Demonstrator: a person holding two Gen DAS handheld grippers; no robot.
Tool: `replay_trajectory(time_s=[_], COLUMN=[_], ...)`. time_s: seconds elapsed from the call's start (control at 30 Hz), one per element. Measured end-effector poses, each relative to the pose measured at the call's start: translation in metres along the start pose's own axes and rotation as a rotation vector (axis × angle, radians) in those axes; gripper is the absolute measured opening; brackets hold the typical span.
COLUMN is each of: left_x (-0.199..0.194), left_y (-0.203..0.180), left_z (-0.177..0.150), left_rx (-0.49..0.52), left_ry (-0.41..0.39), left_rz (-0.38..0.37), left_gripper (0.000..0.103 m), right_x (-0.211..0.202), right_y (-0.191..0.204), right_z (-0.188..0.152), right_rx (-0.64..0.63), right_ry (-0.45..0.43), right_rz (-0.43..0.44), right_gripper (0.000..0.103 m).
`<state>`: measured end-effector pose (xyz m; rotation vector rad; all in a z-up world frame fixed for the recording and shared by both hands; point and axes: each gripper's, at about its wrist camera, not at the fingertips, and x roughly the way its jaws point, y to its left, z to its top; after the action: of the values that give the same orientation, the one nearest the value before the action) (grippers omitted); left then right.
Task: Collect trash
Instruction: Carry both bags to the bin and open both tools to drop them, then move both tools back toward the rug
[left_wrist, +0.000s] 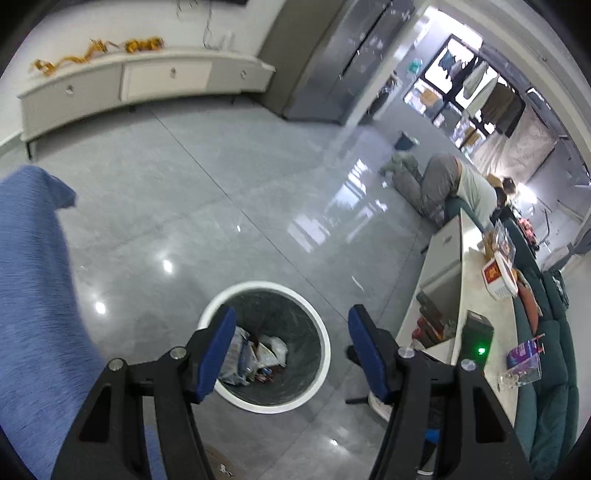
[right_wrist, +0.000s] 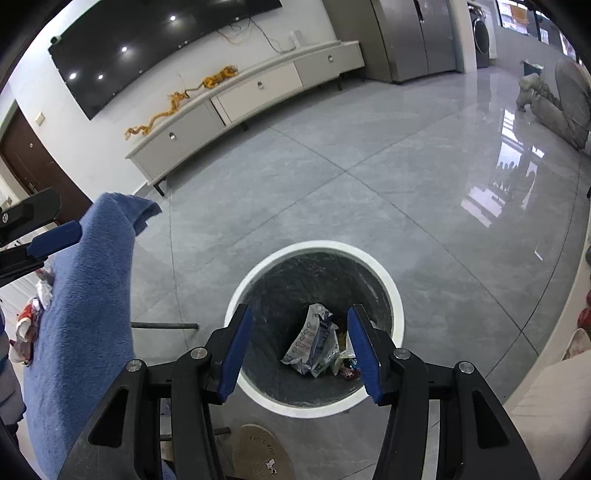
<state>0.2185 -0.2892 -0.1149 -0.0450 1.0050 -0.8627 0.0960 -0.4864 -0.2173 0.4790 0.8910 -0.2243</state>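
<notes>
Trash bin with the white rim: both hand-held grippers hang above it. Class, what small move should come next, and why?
Probably draw both away toward more litter. The left hand-held gripper and right hand-held gripper stand open with nothing between the jaws, and wrappers already lie inside the trash bin. More packaging sits on the counter.

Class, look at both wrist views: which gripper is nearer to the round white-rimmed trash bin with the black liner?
Right, as far as these views show. The right gripper hangs open over the round white-rimmed trash bin; the left gripper is open too, toward the bin's side, its right finger over floor.
</notes>
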Motion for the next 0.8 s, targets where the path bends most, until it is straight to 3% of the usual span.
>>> replay_trajectory(time_s=[0.23, 0.43, 0.63, 0.8], left_x=[-0.093, -0.178, -0.266, -0.337], left_y=[0.002, 0.018, 0.055, 0.107], left_z=[-0.007, -0.031, -0.065, -0.101], left_rx=[0.041, 0.081, 0.085, 0.04], left_ry=[-0.128, -0.225, -0.339, -0.419], left_rz=[0.062, 0.138, 0.214, 0.286], left_gripper=[0.062, 0.062, 0.062, 0.063], right_x=[-0.064, -0.123, -0.168, -0.195], right_y=[0.03, 0.079, 0.138, 0.191], right_z=[0.008, 0.009, 0.006, 0.003], right_rx=[-0.062, -0.143, -0.251, -0.34], right_ry=[-0.109, -0.202, -0.259, -0.292], right_rz=[0.019, 0.055, 0.074, 0.103], right_gripper=[0.053, 0.053, 0.053, 0.056])
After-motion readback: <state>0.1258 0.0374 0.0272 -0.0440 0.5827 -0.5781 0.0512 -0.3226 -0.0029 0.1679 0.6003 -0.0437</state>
